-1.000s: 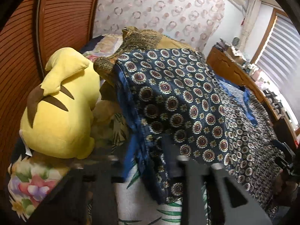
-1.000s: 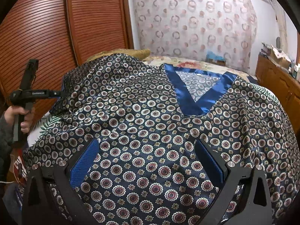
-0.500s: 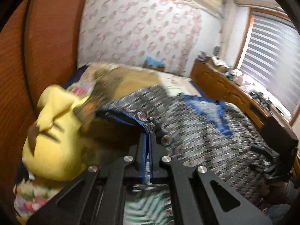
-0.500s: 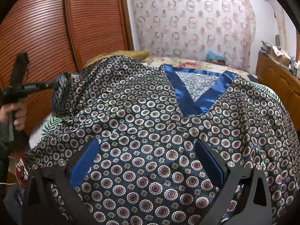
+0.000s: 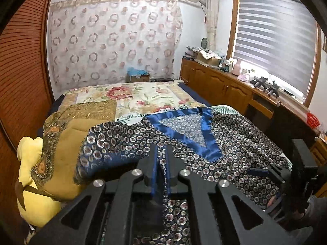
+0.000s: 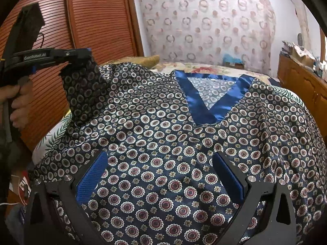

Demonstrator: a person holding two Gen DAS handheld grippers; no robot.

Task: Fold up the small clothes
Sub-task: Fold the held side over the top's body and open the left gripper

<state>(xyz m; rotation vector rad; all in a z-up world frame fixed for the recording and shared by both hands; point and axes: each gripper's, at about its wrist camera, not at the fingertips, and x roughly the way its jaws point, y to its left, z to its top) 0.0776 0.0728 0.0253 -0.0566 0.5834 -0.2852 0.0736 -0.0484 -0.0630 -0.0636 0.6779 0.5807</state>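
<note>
Far left, a yellow plush toy (image 5: pixel 30 183) slumps against the wooden slatted doors (image 6: pixel 96 20), half under a mustard cushion (image 5: pixel 61 153). Next to it, a hand (image 6: pixel 19 102) grips the left gripper (image 5: pixel 161 163), and its jaws are pinched tight on the sleeve edge of the top (image 6: pixel 163 153), blue trim caught between the pads; they have just eased apart a touch, with the cloth between them. From the right wrist view that sleeve (image 6: pixel 85 94) hangs lifted off the bed, draped down from the tongs. Moving right, the top, dark blue with round medallions and a satin V-neck (image 6: pixel 210 106), lies spread face up across the near half of the bed (image 5: pixel 132 96), neck toward the far wall. Right gripper (image 6: pixel 161 175) hovers over the hem area, jaws wide apart, blue pads either side of the fabric, clamping nothing. Far right, a wooden cabinet (image 5: pixel 220 85) runs under the blinds (image 5: pixel 276 36).
</note>
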